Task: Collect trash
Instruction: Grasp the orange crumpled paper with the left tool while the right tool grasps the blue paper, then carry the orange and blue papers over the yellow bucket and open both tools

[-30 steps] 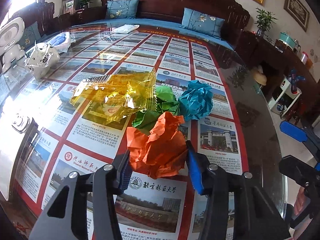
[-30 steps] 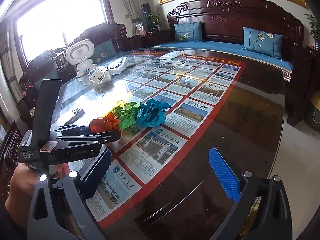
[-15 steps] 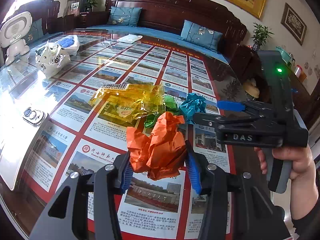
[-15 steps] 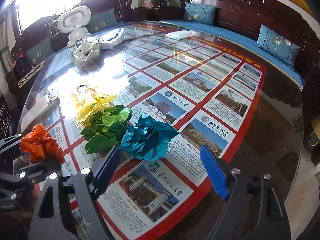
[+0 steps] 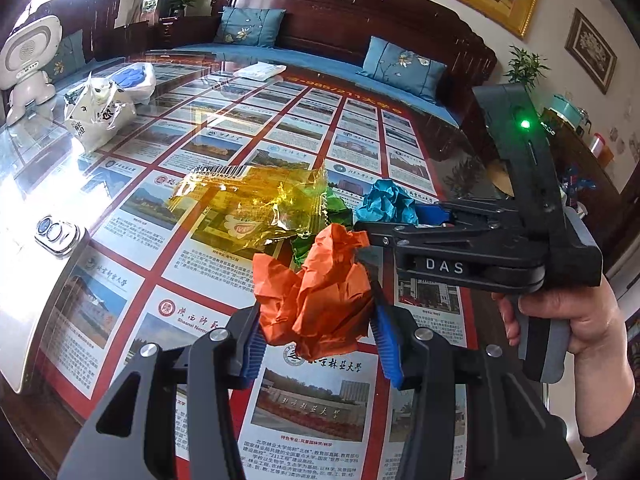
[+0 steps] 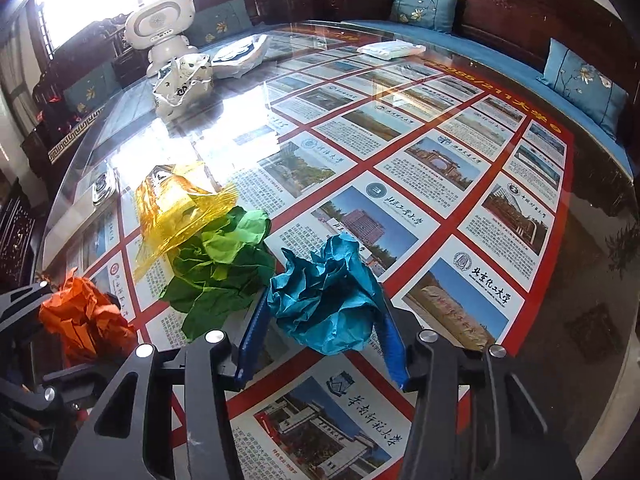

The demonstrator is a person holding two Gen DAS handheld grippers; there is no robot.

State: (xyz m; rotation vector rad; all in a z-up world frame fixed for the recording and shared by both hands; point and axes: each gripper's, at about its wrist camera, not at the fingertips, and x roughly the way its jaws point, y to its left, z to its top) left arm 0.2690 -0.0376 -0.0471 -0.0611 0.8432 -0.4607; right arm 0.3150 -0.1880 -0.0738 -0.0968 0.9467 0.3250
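orange paper wad [image 5: 316, 292], teal wad [image 6: 328, 300] — yellow wrapper [image 5: 256, 204]

A: What can be read here?
B: "DAS" in white on the right gripper [image 5: 430, 216] body. "985/211" in yellow on the poster [image 5: 320, 400] beyond the left gripper [image 5: 316, 344], plus Chinese university names.

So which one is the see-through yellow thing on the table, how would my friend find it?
Start at the big glass table with the red-bordered poster of university pictures under it. Near its front lies a cluster of crumpled paper balls; the yellow plastic wrapper lies at the cluster's far end, partly on the green paper ball. It alone is shiny, see-through film with a barcode strip; its neighbours are dull paper.
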